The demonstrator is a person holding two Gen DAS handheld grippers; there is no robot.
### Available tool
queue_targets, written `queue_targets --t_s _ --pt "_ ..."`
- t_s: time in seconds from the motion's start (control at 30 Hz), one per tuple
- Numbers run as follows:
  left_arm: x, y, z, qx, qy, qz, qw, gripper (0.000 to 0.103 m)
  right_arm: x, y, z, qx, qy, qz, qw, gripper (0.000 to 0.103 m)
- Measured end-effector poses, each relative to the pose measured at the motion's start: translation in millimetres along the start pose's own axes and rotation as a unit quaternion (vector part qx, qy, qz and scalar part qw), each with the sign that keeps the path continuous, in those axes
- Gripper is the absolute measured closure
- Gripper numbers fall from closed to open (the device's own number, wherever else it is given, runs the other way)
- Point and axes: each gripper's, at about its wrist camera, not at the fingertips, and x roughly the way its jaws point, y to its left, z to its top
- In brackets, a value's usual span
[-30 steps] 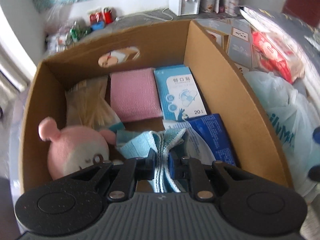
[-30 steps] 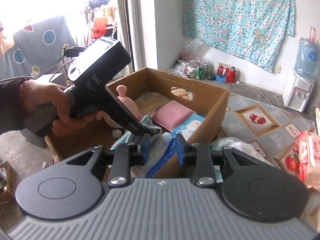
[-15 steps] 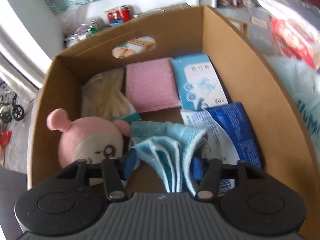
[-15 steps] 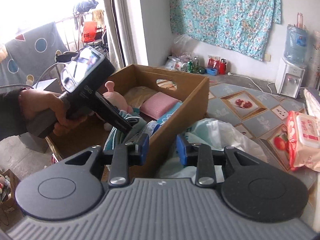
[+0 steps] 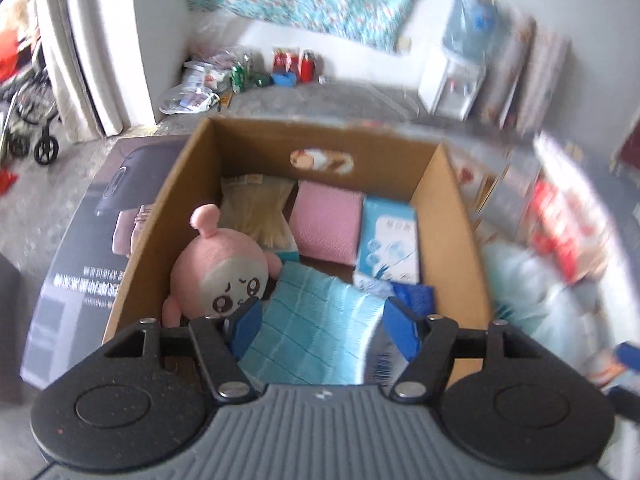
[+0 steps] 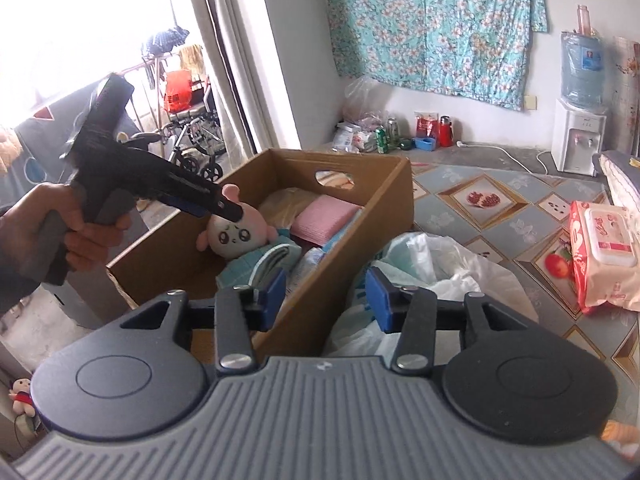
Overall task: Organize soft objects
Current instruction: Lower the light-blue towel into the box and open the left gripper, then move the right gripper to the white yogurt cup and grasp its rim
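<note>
- Soft objects lie packed in the cardboard box [image 5: 452, 216]; from left to right along its floor in the left wrist view: a pink plush toy [image 5: 224, 272] against the left wall, a beige packet [image 5: 256, 212] behind it, a pink cloth [image 5: 326, 222], and a light blue packet [image 5: 388, 240] by the right wall.
- A light blue folded cloth [image 5: 316, 320] lies at the near end of the box, just beside the plush toy and partly over a dark blue packet [image 5: 416, 296].
- The left hand-held gripper [image 5: 324, 326] hangs above that cloth; its jaws have just been opening and stand apart, pads off the fabric.
- The right hand-held gripper [image 6: 326, 294] hovers over the box's near right wall, with a white plastic bag [image 6: 440, 264] beyond it on the floor; its jaws have just been opening, with nothing clamped.
- A wet-wipes pack [image 6: 604, 256] lies far right on the patterned floor mat [image 6: 500, 216].
</note>
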Motion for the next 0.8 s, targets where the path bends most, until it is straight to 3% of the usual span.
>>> queue_targets --t_s 0.23,0.37,0.57,0.67,0.8 --pt "-57 16 -39 -0.068 -0.055 -0.023 0.9959 0.027 -11 11 3 0.022 -0.005 0.019 1.0 0.056" --pt "-76 13 -69 -0.089 -0.091 -0.043 0.9909 0.027 -27 7 5 0.039 -0.024 0.004 0.999 0.056" --pt "-94 -32 -112 -0.043 -0.14 -0.083 0.9857 0.027 -90 -33 -12 0.085 -0.063 -0.09 0.99 0.055" --pt "-93 -64 -125 -0.017 -0.142 -0.126 0.9817 0.027 -120 -55 -33 0.111 -0.06 -0.146 0.981 0.053" --pt "-89 -108 -140 0.027 -0.15 -0.171 0.9734 0.027 -146 -81 -71 0.15 -0.046 -0.188 0.97 0.052"
